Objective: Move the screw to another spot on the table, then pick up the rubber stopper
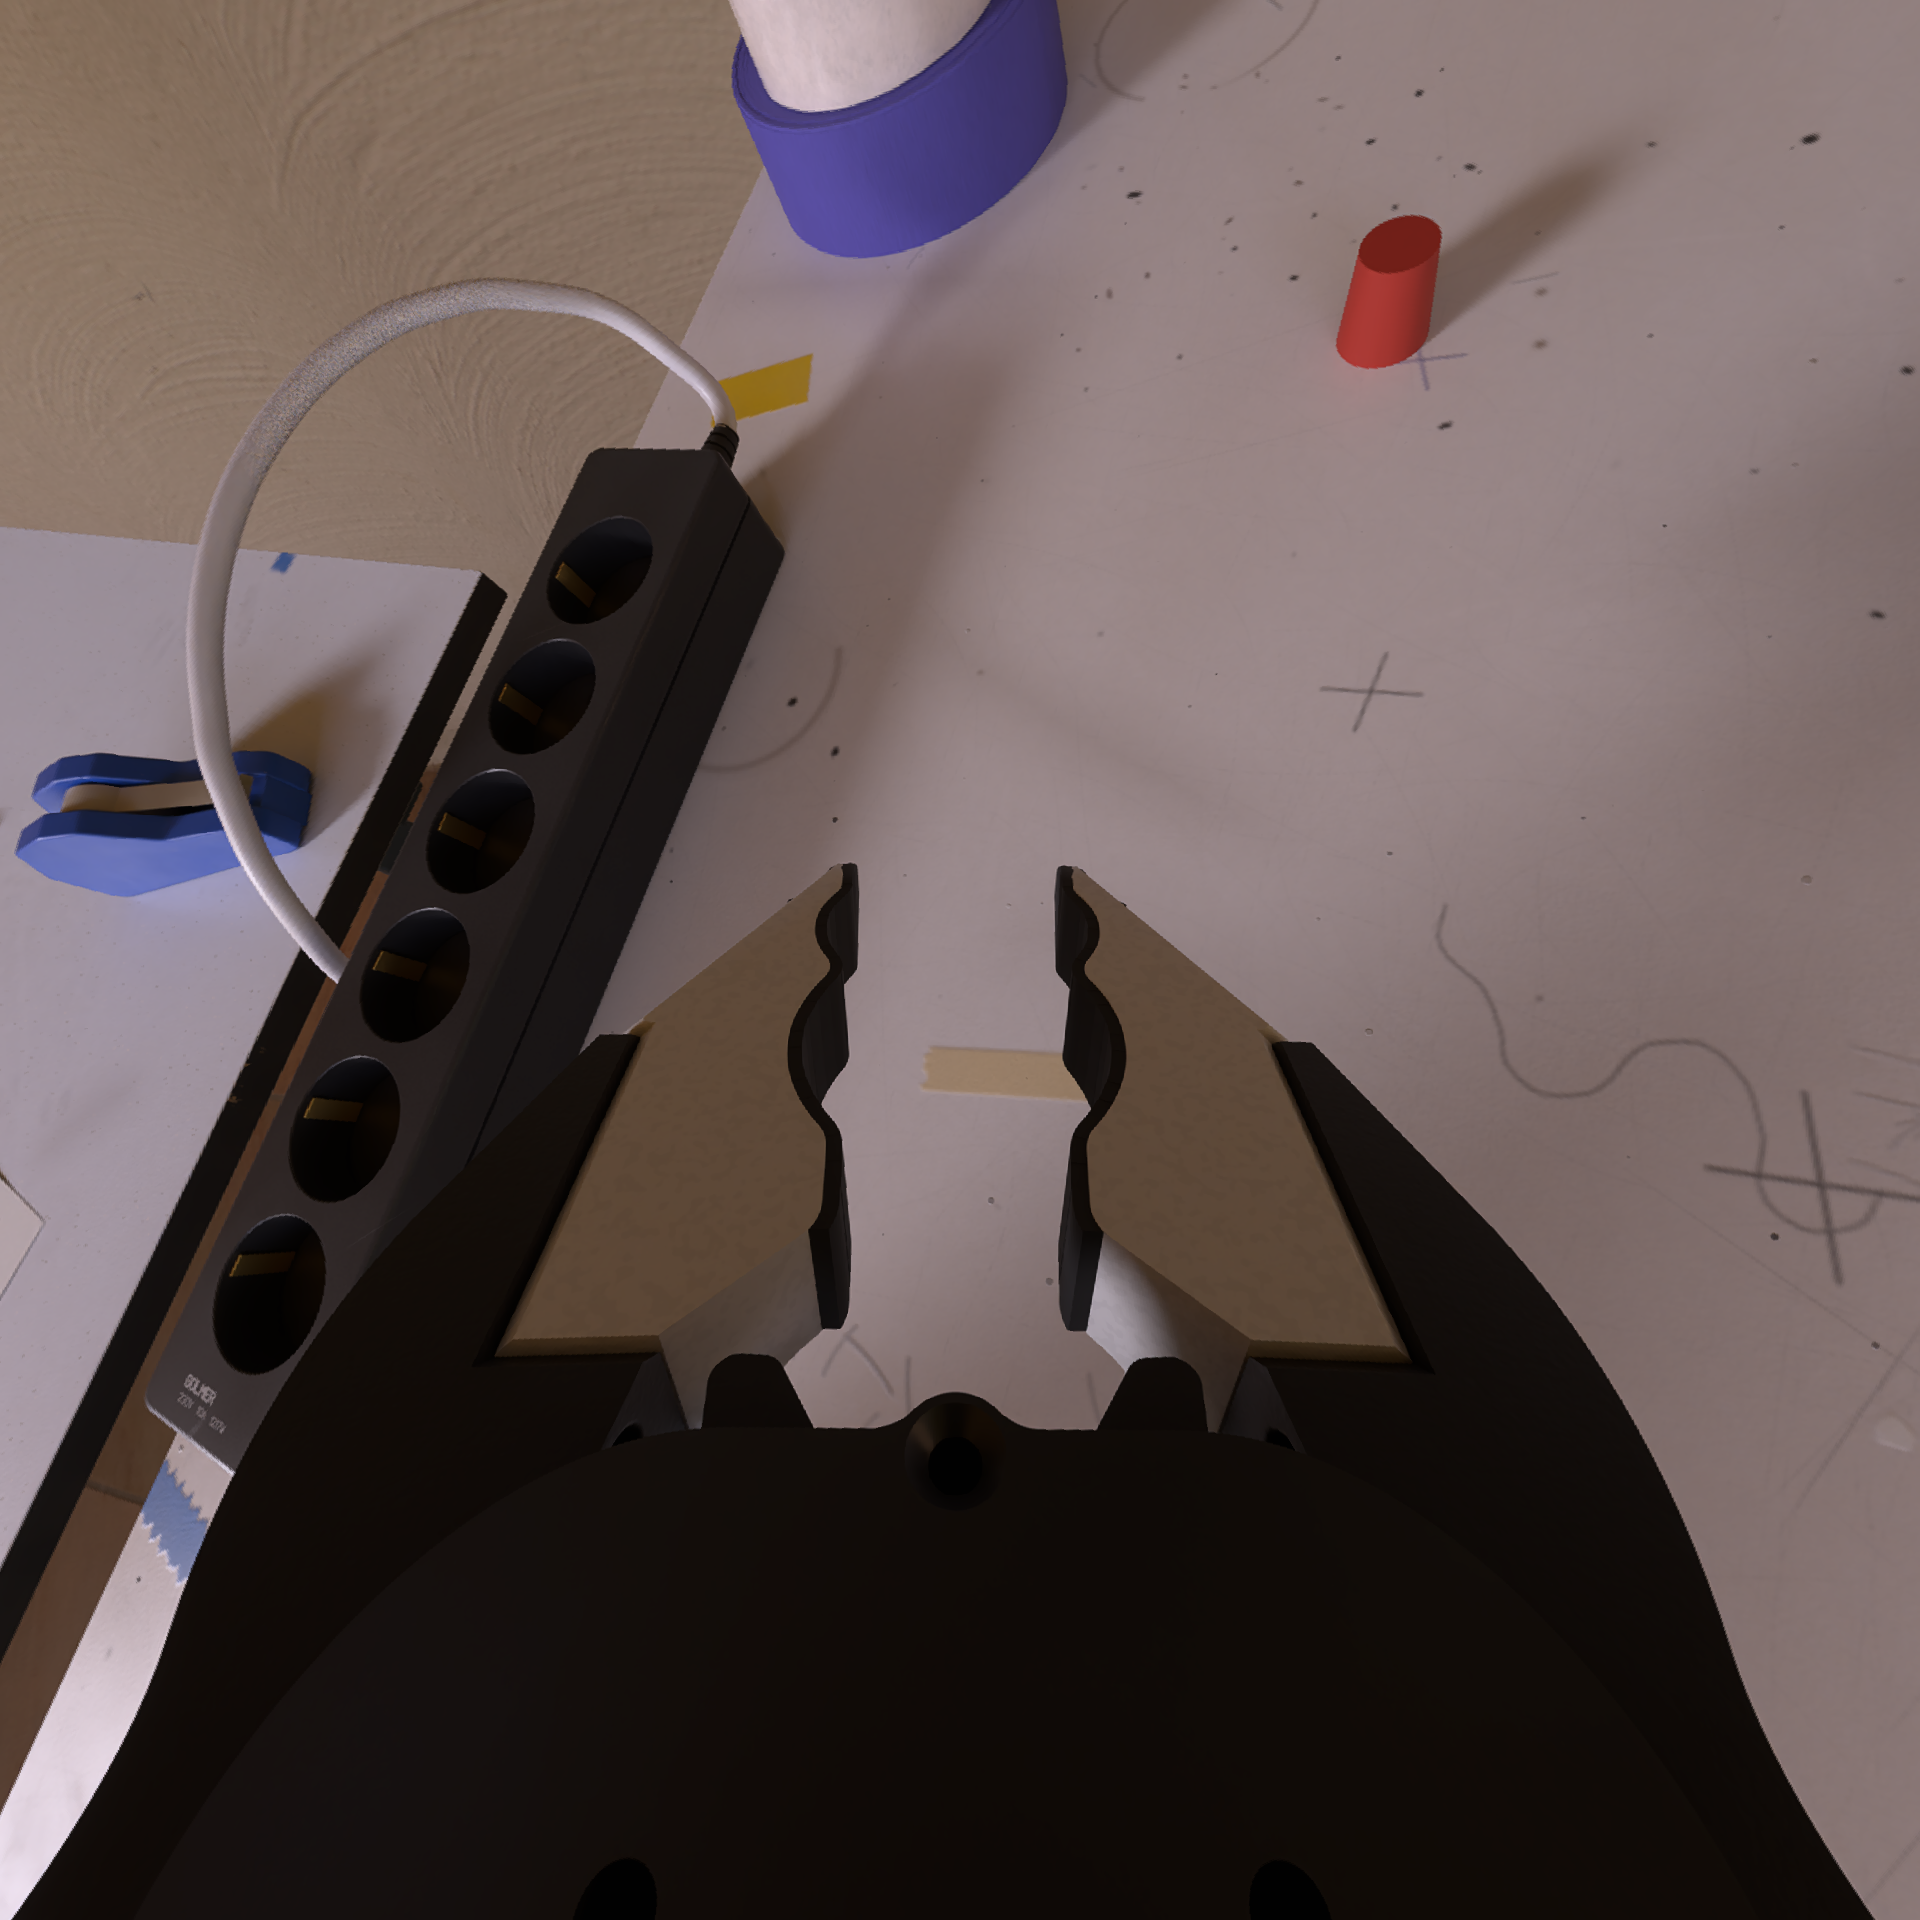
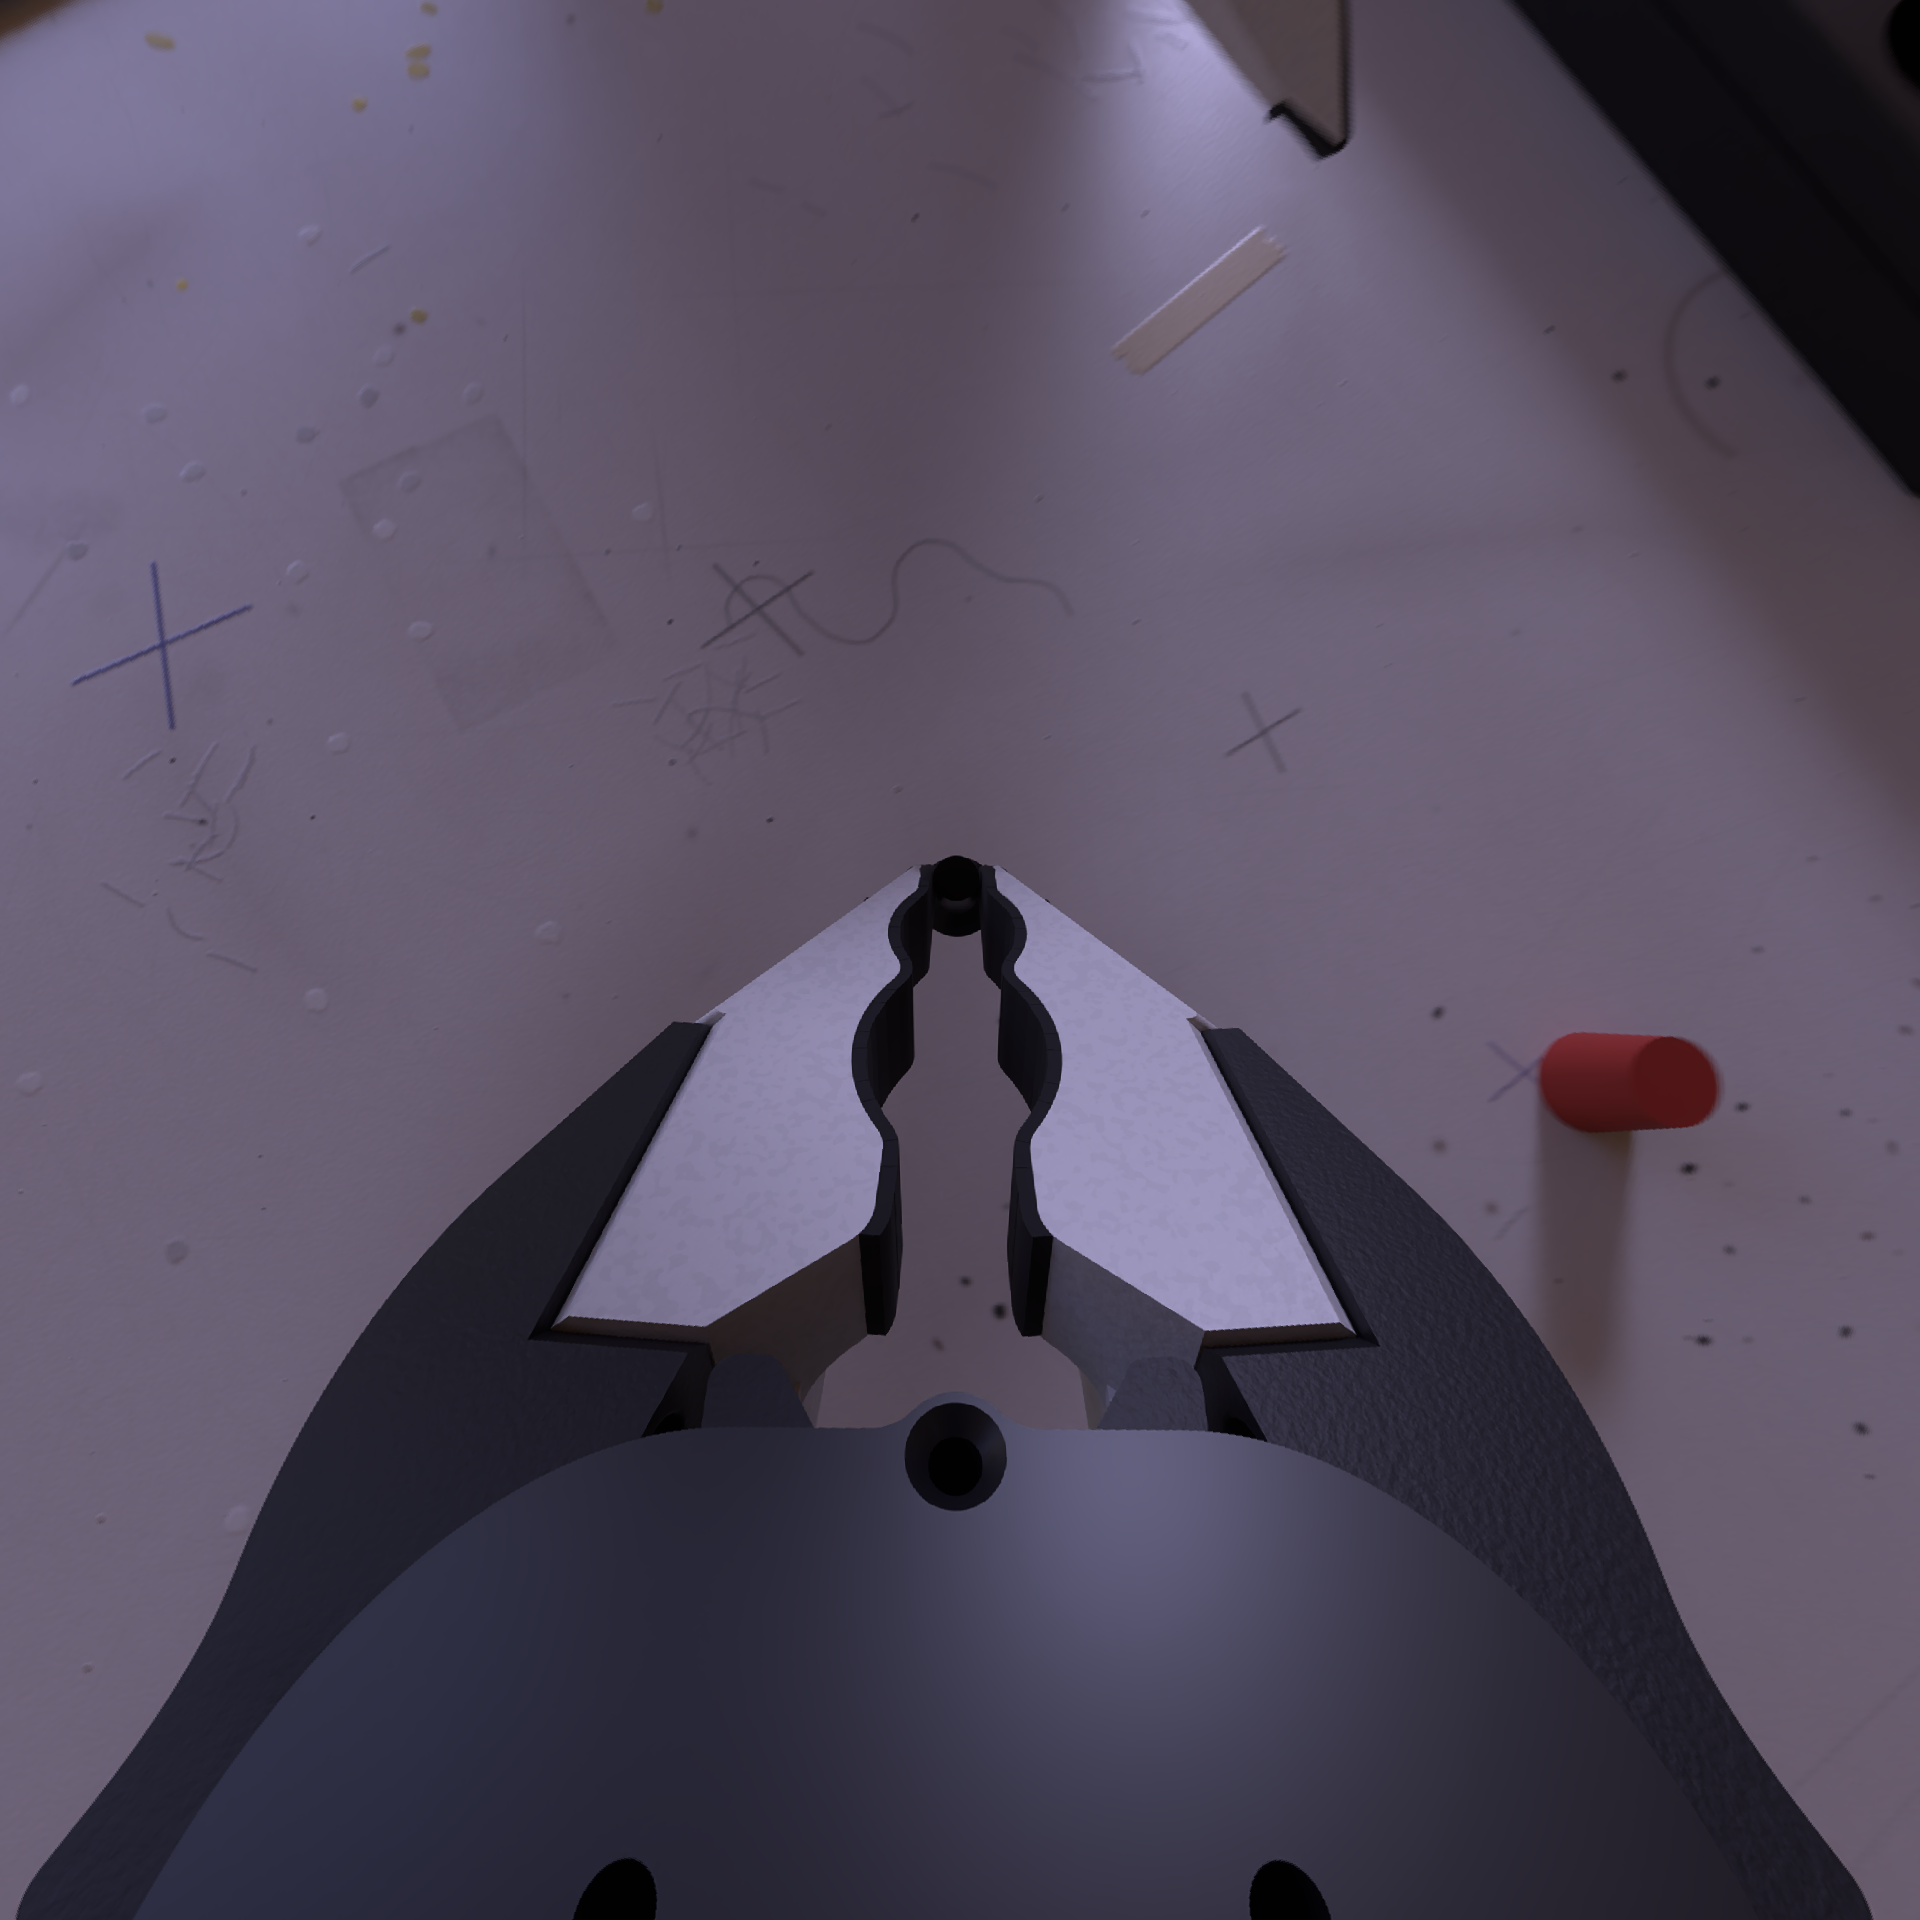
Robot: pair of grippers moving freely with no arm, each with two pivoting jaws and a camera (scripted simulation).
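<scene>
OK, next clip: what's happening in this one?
The right gripper is shut on a small dark screw, pinched at its very fingertips over the white table. The red stopper stands untouched on the table off to that gripper's right. The left gripper is open and holds nothing, next to a black power strip, with the stopper ahead of it. So the screw move is under way; the stopper pickup is not yet begun.
</scene>
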